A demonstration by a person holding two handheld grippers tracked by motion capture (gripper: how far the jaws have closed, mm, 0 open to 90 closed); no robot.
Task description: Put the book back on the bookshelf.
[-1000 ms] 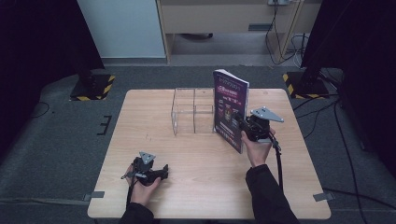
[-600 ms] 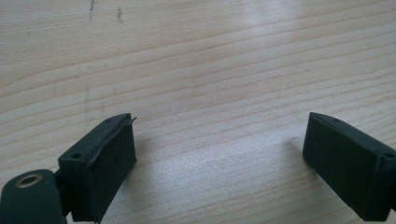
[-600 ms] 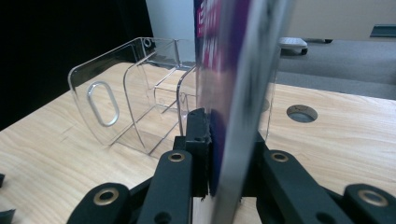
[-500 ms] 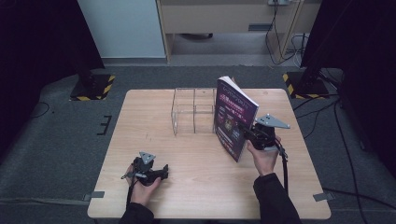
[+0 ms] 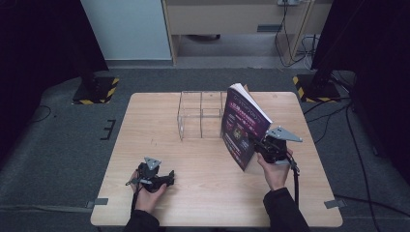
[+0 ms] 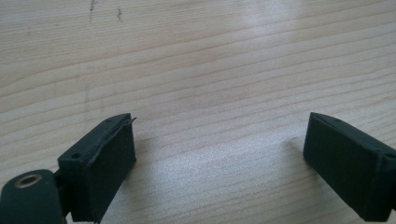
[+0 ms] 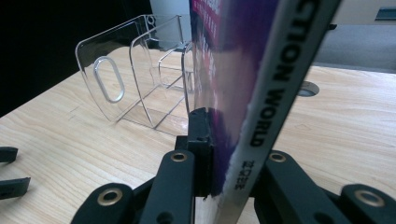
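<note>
Left tongs (image 5: 167,180) rest low with jaws spread wide (nothing between them); right tongs (image 5: 256,143) raised, clamped.

High view overlooks table (image 5: 203,193); gripper views close.

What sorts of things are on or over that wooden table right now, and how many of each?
Handheld grippers: 2, the left gripper resting open on the table, the right gripper clamped on the book
Books: 1, a purple-covered book held off the table, tilted
Clear plastic organizers: 1, the divided rack behind the book
Total: 4
</note>
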